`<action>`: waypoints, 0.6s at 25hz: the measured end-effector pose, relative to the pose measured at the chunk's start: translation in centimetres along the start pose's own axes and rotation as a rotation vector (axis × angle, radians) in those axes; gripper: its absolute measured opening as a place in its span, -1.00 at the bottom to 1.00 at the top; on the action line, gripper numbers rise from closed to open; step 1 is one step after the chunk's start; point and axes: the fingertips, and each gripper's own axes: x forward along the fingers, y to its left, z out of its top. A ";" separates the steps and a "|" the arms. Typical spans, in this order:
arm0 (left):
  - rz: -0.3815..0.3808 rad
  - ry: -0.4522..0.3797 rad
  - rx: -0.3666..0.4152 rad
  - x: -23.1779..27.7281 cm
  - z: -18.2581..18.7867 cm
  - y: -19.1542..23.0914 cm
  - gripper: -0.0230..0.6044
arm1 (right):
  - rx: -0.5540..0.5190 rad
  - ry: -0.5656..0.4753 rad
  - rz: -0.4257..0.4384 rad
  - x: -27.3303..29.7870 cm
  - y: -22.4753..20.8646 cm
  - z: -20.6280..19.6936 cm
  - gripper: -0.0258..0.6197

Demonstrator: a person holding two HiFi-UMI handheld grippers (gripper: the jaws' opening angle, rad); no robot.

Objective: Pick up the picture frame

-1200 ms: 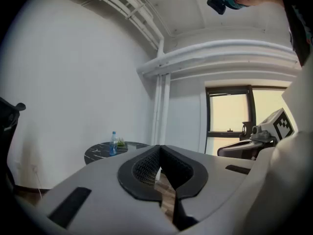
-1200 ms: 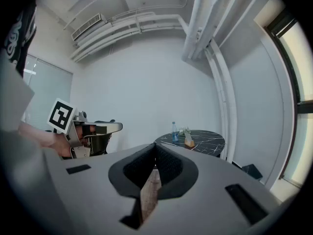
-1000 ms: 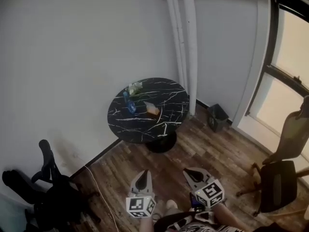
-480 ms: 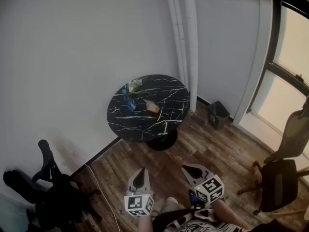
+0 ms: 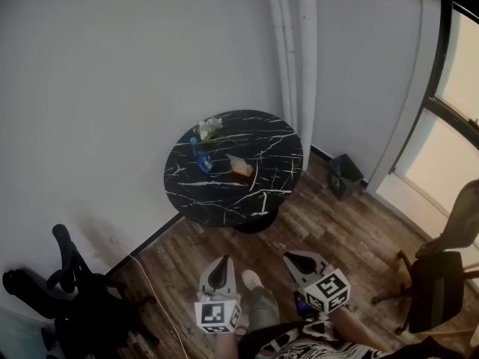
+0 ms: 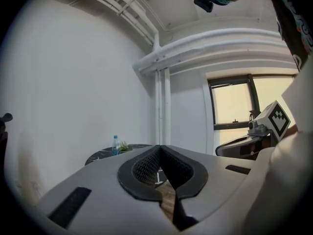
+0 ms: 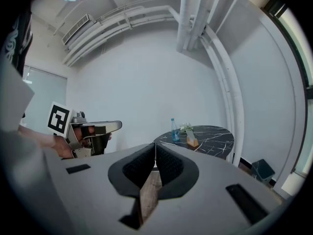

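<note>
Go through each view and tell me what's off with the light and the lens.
Head view: dim and soft, the window washed out, the wall pipes bowed. Left gripper view: strong fisheye with black corners, the window glowing yellow. Right gripper view: same round vignette, the ceiling pipes bent into arcs.

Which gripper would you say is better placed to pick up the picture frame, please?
Probably the right gripper: the picture frame shows clear in its view, while the bottle stands on the frame's left. Its jaws are shut, far off.
</note>
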 end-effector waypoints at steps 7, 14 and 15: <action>0.036 0.027 -0.018 10.2 -1.9 10.8 -0.88 | -0.007 -0.034 -0.006 13.3 -4.7 2.0 -0.86; -0.028 0.041 -0.013 21.1 -1.2 21.4 -0.89 | 0.029 -0.050 -0.061 25.5 -10.4 5.4 -0.86; -0.048 0.044 -0.015 22.6 -1.5 22.4 -0.88 | 0.039 -0.065 -0.078 26.7 -11.3 6.0 -0.86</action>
